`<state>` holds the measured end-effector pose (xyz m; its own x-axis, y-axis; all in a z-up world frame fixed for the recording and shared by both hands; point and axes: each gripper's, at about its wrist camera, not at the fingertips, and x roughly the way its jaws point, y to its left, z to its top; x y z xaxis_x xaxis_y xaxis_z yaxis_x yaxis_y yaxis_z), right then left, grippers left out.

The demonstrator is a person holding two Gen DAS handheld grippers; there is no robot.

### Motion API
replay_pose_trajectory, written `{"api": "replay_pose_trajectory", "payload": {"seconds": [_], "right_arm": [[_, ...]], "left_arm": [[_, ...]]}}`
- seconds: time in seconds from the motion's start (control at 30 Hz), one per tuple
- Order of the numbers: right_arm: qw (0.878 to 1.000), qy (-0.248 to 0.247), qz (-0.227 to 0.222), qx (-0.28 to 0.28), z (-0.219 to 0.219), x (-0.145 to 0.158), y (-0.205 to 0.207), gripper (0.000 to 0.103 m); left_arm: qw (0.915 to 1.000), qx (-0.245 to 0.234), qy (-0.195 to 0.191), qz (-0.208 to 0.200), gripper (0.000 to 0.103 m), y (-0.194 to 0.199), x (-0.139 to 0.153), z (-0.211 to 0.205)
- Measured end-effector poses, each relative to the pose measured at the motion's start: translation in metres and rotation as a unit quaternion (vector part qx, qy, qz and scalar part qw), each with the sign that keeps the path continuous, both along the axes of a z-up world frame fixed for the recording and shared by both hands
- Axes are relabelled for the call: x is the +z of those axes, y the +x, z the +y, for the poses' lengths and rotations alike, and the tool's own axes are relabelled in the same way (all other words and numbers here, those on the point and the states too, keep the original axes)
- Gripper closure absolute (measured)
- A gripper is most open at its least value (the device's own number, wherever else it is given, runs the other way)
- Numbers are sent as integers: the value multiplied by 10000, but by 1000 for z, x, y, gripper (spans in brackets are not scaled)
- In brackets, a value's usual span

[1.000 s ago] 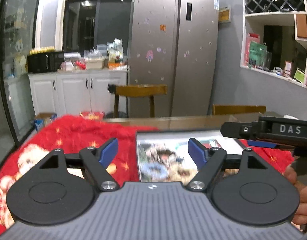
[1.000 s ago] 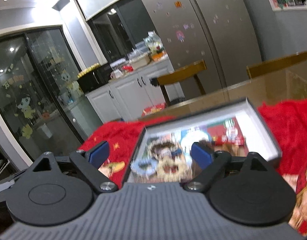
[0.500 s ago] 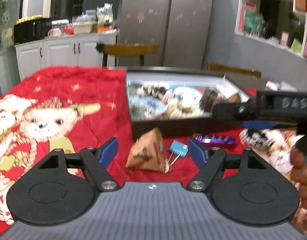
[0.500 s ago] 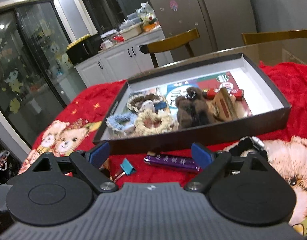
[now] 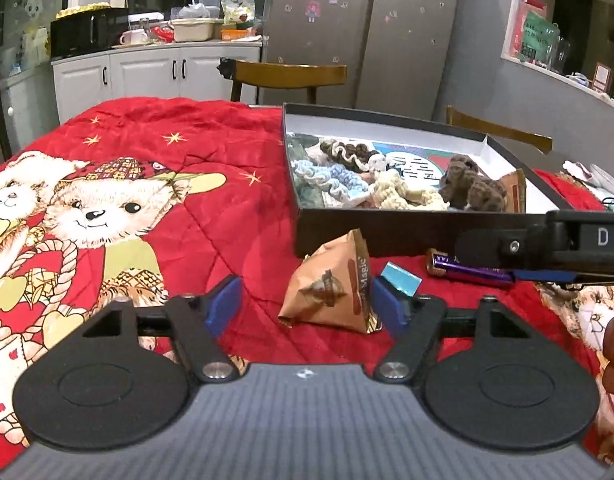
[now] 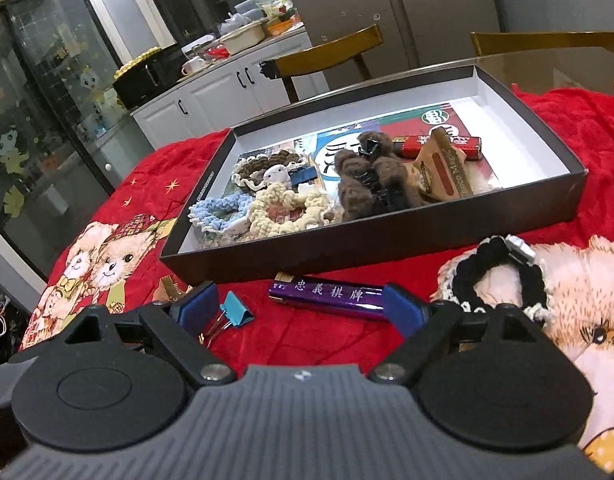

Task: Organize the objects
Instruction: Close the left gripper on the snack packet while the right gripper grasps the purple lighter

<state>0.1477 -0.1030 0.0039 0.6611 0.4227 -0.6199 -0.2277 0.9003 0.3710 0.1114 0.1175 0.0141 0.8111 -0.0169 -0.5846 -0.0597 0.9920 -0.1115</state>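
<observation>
Both grippers w/ jaws apart, nothing held. Left gripper [image 5: 307, 306] sits near the tan triangular snack packet [image 5: 331, 288] on the red blanket [image 5: 211, 200]. Right gripper [image 6: 303, 308] is just near of the purple lighter [image 6: 331, 294]; blue binder clip [image 6: 235, 312] left of it, black scrunchie [image 6: 495, 276] right. Black box [image 6: 387, 236] w/ scrunchies lies beyond

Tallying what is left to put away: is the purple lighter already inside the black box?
No, the purple lighter lies on the red blanket in front of the black box, outside its near wall.
</observation>
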Motion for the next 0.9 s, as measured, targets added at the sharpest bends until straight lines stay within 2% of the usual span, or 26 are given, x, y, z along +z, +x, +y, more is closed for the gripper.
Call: {"api": "replay_pose_trajectory", "payload": {"seconds": [0.1, 0.23, 0.27, 0.5, 0.67, 0.77, 0.83, 0.9], "right_arm": [[10000, -33, 25, -25, 1, 1, -1, 9], [9996, -98, 179, -175, 1, -4, 3, 9], [9994, -47, 286, -167, 1, -8, 6, 9], [9992, -200, 206, -281, 12, -11, 9, 6], [9975, -658, 18, -266, 27, -14, 13, 8], [9942, -1018, -182, -284, 37, -17, 10, 16], [9905, -1307, -301, -304, 46, -19, 7, 17], [9861, -1567, -429, -356, 53, -22, 4, 22]], "left_arm": [[10000, -14, -30, 23, 45, 0, -1, 1], [10000, -17, 0, -32, 54, -2, -1, 1], [10000, -4, 13, -49, 55, -3, -1, 1], [9999, 96, -75, -65, 55, -2, 0, 4], [9998, 155, -34, -131, 55, -3, 0, 4], [9996, 222, -41, -168, 55, -4, 0, 5], [9995, 273, -37, -180, 55, -4, 0, 6], [9994, 306, -55, -174, 55, -3, 0, 8]]}}
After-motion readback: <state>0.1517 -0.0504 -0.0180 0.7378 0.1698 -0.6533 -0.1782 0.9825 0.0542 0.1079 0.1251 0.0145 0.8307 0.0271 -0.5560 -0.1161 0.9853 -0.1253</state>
